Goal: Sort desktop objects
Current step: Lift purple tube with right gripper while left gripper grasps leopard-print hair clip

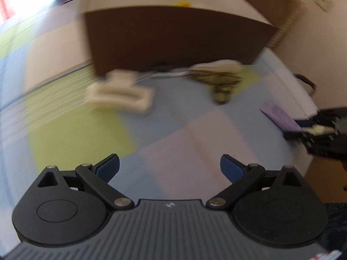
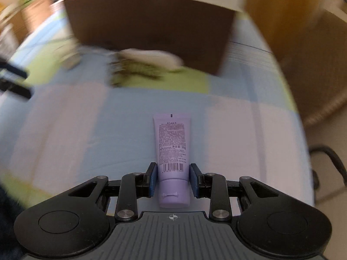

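The lilac tube point(image 2: 172, 151) is held in the right hand-held gripper point(image 2: 172, 181), clamped by the blue pads point(image 2: 153, 179) just above its cap, crimped end pointing forward, over the surface point(image 2: 86, 130). The left hand-held gripper point(image 1: 169, 169) is spread wide with nothing between its fingers, hovering above the same surface. Step in hand, as judged: the tube is being carried toward the brown box point(image 2: 151, 28) at the far side — likely the sorting bin. To do it well, the grip should be kept firm near the cap so the tube is not squeezed out or left to swing, the tube lifted clear of the box wall before release, and the jaws opened only once it is over the opening. The crumpled cloth-like item point(image 2: 138, 65) and the white flat object point(image 1: 119, 93) lie in front of the box and are best not brushed; both are too blurred to be identified. The surface is covered in a checked cloth of blue, green and pale pink blocks. Heavy motion blur is present in both views. A pale wall point(image 1: 314, 43) and a wooden panel point(image 2: 288, 17) are seen behind; a dark cable point(image 2: 325, 158) hangs off the right edge.
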`<action>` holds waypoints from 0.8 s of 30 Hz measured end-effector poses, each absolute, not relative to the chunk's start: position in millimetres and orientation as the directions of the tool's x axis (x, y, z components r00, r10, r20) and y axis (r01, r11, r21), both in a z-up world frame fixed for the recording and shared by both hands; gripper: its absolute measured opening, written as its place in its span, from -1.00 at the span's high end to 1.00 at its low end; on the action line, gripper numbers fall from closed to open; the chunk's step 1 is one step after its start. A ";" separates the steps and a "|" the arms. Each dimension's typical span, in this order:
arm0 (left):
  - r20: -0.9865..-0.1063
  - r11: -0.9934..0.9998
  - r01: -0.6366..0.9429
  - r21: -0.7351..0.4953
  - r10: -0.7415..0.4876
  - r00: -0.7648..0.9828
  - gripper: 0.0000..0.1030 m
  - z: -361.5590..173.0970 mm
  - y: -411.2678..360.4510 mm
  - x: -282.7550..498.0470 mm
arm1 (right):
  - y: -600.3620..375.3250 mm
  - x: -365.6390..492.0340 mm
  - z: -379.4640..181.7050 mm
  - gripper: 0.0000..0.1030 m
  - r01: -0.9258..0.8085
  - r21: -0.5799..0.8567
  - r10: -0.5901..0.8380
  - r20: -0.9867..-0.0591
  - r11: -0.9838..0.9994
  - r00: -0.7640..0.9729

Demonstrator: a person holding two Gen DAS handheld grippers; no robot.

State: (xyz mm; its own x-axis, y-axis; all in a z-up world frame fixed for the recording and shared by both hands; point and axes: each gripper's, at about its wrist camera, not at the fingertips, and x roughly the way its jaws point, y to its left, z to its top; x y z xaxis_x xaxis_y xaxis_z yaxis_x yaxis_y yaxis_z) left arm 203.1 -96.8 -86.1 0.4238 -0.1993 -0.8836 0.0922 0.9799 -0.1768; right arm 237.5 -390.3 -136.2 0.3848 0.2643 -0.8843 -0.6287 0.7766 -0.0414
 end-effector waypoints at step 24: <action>-0.875 0.962 0.271 -0.031 -0.157 0.458 -0.02 -123.6 -209.2 313.2 | -430.7 294.6 -132.5 0.44 -0.425 0.042 0.262 -0.841 0.904 0.473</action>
